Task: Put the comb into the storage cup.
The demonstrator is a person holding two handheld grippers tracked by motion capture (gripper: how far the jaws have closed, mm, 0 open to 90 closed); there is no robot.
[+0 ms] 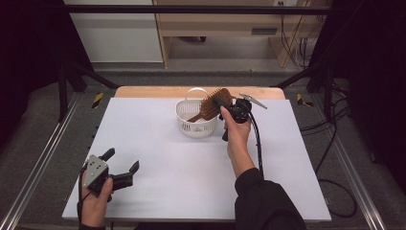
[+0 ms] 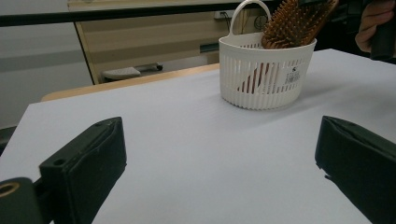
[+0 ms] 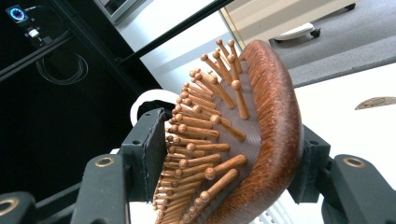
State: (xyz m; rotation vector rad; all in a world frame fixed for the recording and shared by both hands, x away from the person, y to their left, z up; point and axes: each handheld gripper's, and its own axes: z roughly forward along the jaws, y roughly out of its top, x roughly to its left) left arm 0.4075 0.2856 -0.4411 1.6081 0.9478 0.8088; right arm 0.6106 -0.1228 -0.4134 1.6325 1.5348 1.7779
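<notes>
Now the right gripper (image 1: 224, 103) clamps the brush (image 1: 212, 103) head over the basket (image 1: 196, 125) near the table's far edge; lower it straight, handle first. The left gripper (image 1: 120, 165) rests open.

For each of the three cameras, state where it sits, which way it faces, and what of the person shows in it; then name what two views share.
High view: above the person's side, looking forward and down on the table; both forearms, the left gripper and the right gripper show.
Left gripper view: on the left gripper, low over the table, facing the white basket; its two jaws stand wide apart, and a hand shows top right.
Right gripper view: on the right gripper, looking along jaws clamped on the wooden hairbrush.
Shared: high and left gripper views both show the hairbrush standing in the basket.
</notes>
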